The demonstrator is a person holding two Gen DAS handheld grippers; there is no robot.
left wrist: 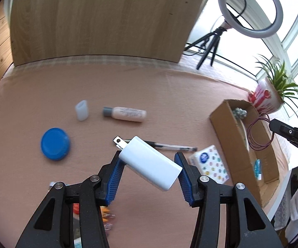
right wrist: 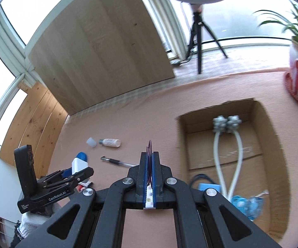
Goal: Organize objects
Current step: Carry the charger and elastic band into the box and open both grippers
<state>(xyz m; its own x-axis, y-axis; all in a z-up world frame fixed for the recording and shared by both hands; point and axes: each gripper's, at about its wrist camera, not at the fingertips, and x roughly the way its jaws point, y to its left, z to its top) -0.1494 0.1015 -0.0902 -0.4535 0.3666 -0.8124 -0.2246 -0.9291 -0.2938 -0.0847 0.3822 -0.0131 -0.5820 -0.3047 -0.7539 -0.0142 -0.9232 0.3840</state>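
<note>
My left gripper (left wrist: 149, 157) is shut on a white charger plug (left wrist: 151, 164), held tilted above the pink tablecloth with its prongs pointing up-left. At the right edge of the left wrist view, my right gripper (left wrist: 273, 125) hangs over the cardboard box (left wrist: 227, 128). It is shut on a thin dark-red wire loop (left wrist: 259, 134). The right wrist view shows that loop (right wrist: 149, 150) pinched between the closed blue pads of the right gripper (right wrist: 149, 154). Left of it is the left gripper (right wrist: 76, 170) with the charger (right wrist: 79, 163). On the cloth lie a blue lid (left wrist: 54, 144), a translucent cap (left wrist: 82, 110), a small bottle (left wrist: 126, 114), a pen (left wrist: 169, 146) and a tissue pack (left wrist: 210, 165).
The cardboard box (right wrist: 273, 144) holds a white two-ball roller (right wrist: 227, 124) and blue packets (right wrist: 244, 204). A potted plant (left wrist: 266, 97) stands behind the box. A ring light on a tripod (left wrist: 250, 8) and a wooden board (left wrist: 97, 20) stand at the back. Small items (left wrist: 107, 217) lie under my left gripper.
</note>
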